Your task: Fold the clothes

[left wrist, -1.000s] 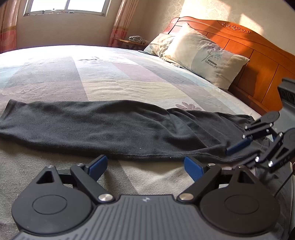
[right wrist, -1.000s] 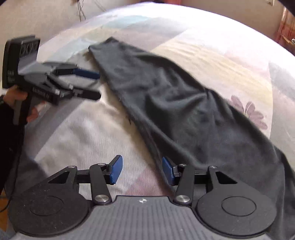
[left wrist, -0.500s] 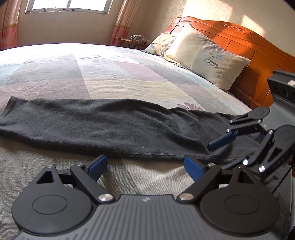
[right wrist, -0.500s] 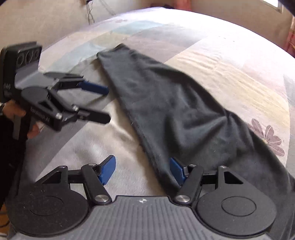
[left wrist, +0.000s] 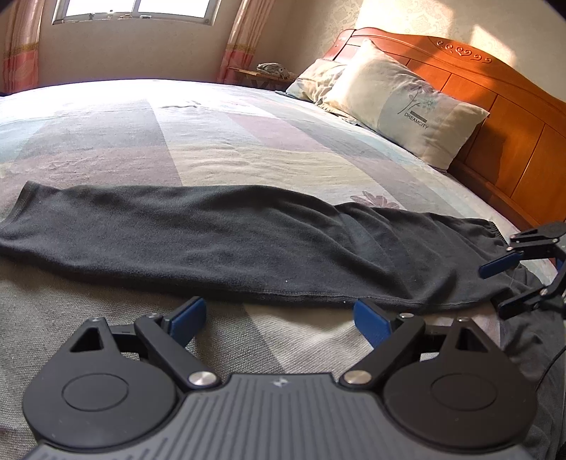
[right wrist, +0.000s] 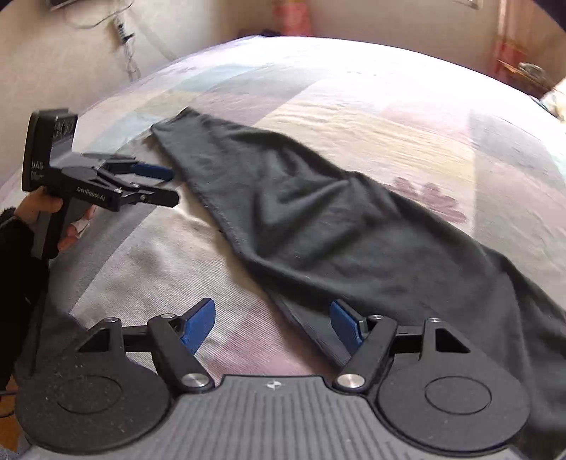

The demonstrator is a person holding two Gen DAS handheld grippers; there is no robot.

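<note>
A long black garment (left wrist: 247, 244) lies flat across the patterned bed sheet (left wrist: 247, 141), its narrow end at the left and its elastic waist end at the right. My left gripper (left wrist: 279, 315) is open just short of the garment's near hem, with nothing between its fingers. At the right edge of that view, my right gripper (left wrist: 497, 288) is open beside the waist end. In the right wrist view the garment (right wrist: 318, 219) runs diagonally; my right gripper (right wrist: 272, 318) is open with the garment's near edge between its fingers. A hand (right wrist: 46, 208) holds the open left gripper (right wrist: 169, 187) beside the hem.
Two pillows (left wrist: 399, 106) lean on the orange wooden headboard (left wrist: 513, 134) at the back right. A bedside stand (left wrist: 261, 74) and curtained window (left wrist: 134, 9) lie beyond the bed. Cables (right wrist: 120, 32) hang on the wall past the garment's far end.
The right gripper has drawn back towards the garment's waist end, sliding to the right edge of the left wrist view. The left gripper has shifted slightly towards the narrow end. The garment lies unmoved.
</note>
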